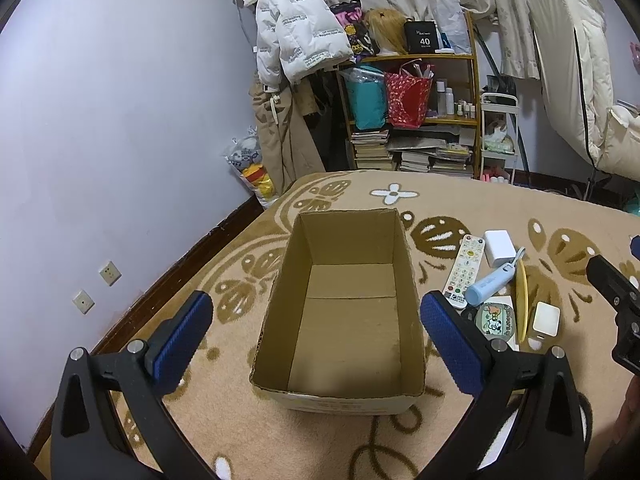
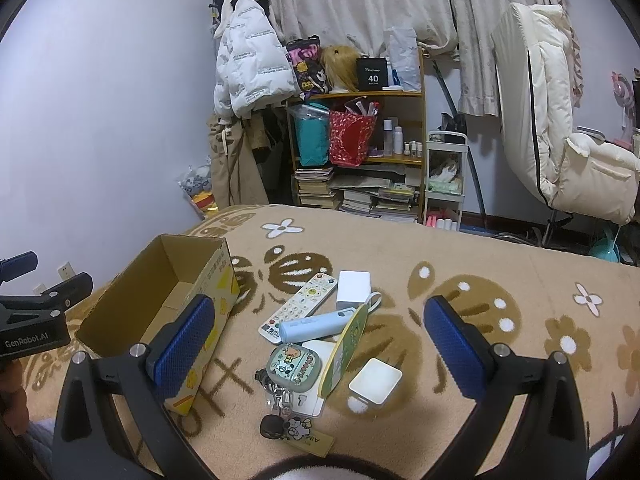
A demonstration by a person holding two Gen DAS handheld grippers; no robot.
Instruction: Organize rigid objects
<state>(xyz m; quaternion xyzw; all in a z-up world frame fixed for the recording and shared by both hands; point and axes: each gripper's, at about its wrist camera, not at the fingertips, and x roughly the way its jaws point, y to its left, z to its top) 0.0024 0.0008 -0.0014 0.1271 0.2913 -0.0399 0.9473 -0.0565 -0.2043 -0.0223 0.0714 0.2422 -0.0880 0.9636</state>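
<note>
**First pick: start with the item that stands clear of the pile**

The right tool [image 2: 318, 336] hangs wide apart and holds nothing, with the cluster of small things in the lower centre of its frame between the blue pads. The left tool [image 1: 316, 332] is just as wide and also carries nothing, framing the cardboard box [image 1: 340, 396], which sits in the middle of its view and looks bare inside.

The things lie on a patterned blanket [image 2: 480, 272] to the right of the box in the right wrist view: a remote control [image 2: 298, 306], a light blue tube [image 2: 316, 324] lying across its lower end, a white cube [image 2: 353, 287] above them, a yellow-green disc [image 2: 344, 350] propped on edge, a cartoon case [image 2: 295, 366] with keys below it, and a white adapter [image 2: 375, 381] at the lower right.

The adapter is probably the best first target, since it stands slightly apart. Straddle its flat sides, come straight down and close squarely. The soft bedding will likely give, so avoid pressing it in.
</note>
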